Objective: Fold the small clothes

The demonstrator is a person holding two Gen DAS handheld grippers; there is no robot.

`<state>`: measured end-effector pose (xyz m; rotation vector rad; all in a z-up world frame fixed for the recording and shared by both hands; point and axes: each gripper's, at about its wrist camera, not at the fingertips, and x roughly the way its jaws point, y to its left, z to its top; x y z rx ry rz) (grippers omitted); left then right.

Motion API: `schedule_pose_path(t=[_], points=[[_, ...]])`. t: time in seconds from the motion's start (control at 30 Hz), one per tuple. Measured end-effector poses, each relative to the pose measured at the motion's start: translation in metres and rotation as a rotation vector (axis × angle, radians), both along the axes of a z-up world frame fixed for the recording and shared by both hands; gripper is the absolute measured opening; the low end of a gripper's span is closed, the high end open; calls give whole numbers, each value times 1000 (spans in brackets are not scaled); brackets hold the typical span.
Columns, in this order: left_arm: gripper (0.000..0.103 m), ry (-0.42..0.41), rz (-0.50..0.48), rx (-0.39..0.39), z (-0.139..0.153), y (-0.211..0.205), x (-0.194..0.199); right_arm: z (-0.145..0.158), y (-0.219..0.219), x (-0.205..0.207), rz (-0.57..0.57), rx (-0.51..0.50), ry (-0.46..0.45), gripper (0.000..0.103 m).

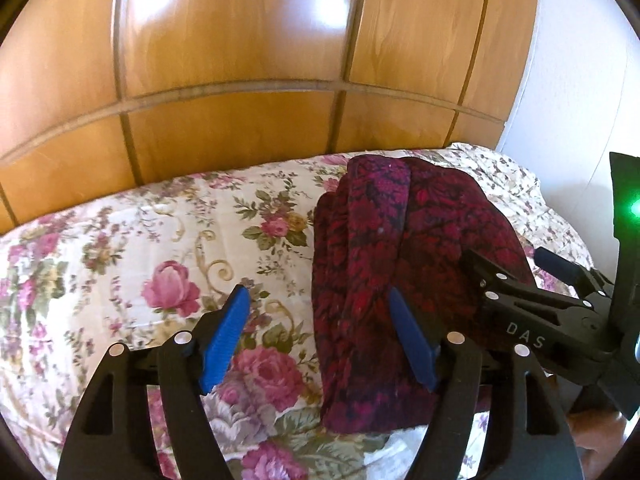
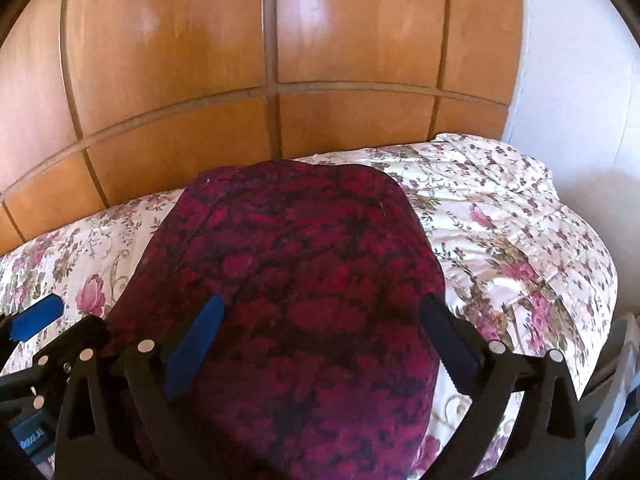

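floral bedspread [image 2: 500, 216] w/ wood wardrobe [image 2: 260, 60] behind.

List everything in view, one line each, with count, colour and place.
folded garment: one, dark red and magenta patterned, on the bedspread, by the wardrobe
bedspread: one, cream with pink roses, covering the bed
wardrobe: one, glossy orange-brown wood panels, behind the bed
wall: white, right of the wardrobe
left gripper: one, black with blue fingers, open over the garment's left edge
right gripper: one, black with blue fingers, open over the garment
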<state>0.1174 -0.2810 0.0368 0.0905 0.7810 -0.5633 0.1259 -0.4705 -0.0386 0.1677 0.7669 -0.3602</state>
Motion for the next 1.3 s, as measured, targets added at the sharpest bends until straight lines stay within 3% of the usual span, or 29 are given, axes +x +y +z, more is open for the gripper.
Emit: schedule_pose_path(t=[0.1, 0.17, 0.33, 0.43, 0.6, 0.83, 1.3], points=[[71, -47, 18, 12, 6, 3, -12, 7, 8, -13, -43, -17, -27, 100], [82, -75, 31, 19, 10, 6, -19, 12, 13, -21, -64, -22, -44, 100], [82, -98, 52, 10, 15, 15, -31, 21, 25, -43, -108, -42, -68, 101], [90, -119, 68, 9, 18, 20, -38, 25, 30, -57, -141, -58, -81, 101], [91, -124, 90, 5, 21, 31, -47, 25, 39, -78, -174, -83, -67, 101], [94, -109, 114, 12, 17, 40, -52, 17, 43, -100, -227, -35, -32, 101], [97, -130, 133, 14, 19, 46, -54, 21, 58, -101, -208, -40, -30, 101]])
